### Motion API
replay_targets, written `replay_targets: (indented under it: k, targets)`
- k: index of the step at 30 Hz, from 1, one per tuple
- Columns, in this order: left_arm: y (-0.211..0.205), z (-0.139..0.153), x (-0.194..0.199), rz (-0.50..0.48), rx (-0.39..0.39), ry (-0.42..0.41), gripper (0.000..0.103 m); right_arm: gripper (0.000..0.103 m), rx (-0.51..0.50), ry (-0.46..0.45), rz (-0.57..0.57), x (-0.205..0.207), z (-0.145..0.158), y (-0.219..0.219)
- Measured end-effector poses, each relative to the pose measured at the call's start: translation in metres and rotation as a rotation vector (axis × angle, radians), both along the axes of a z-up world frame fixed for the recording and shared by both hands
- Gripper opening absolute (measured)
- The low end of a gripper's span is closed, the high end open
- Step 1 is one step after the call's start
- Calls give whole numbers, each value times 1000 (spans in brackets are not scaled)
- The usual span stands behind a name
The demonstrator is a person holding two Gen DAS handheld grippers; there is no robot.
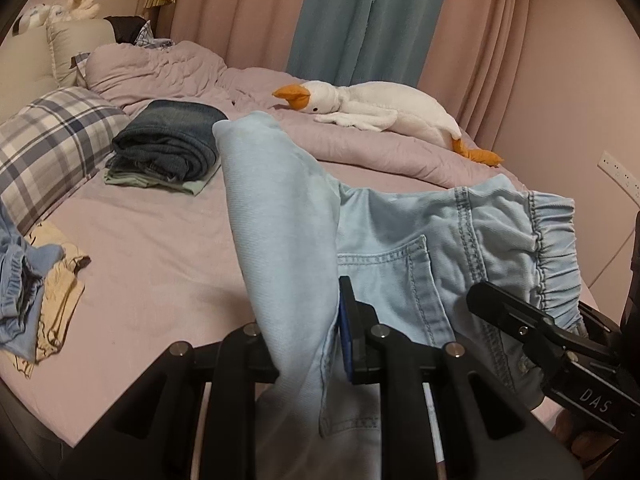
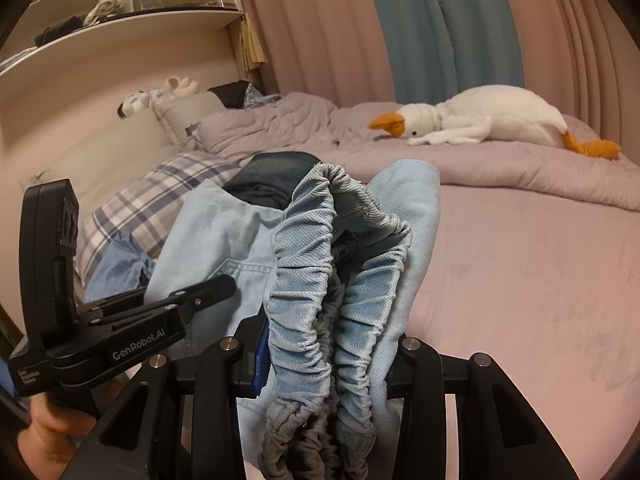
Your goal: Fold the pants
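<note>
Light blue denim pants (image 1: pixel 288 216) hang above the pink bed (image 1: pixel 152 272), held up by both grippers. My left gripper (image 1: pixel 304 336) is shut on a folded leg section; the cloth drapes over its left finger and hides it. The back pocket (image 1: pixel 392 276) and the elastic waistband (image 1: pixel 556 256) stretch off to the right, where my right gripper (image 1: pixel 496 312) comes in. In the right wrist view, my right gripper (image 2: pixel 330 352) is shut on the bunched waistband (image 2: pixel 304 280). My left gripper (image 2: pixel 212 292) pinches the pants (image 2: pixel 208 232) at the left, with a hand (image 2: pixel 52 436) under it.
A stack of folded dark jeans (image 1: pixel 168 140) lies on the bed beside a plaid pillow (image 1: pixel 48 148). Loose clothes (image 1: pixel 36 296) are heaped at the left edge. A white goose plush (image 1: pixel 380 108) lies on the rumpled duvet by the curtains. Shelves (image 2: pixel 120 12) hang above the headboard.
</note>
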State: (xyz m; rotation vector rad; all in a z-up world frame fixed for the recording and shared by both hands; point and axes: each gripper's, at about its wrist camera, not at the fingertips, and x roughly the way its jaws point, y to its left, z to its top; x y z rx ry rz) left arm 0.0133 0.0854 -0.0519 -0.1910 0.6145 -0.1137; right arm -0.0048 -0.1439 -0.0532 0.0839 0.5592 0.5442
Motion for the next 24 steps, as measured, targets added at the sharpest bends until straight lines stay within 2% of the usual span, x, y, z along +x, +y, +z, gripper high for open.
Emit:
replay_targets:
  k: [11,24]
  targets:
    - [1,1,25,-9,38,-18,18,41,-6,-12,-6,18,2,6]
    - [7,-8,71,-7,45,-2,18,41,-15,2,-11,51,-3,15]
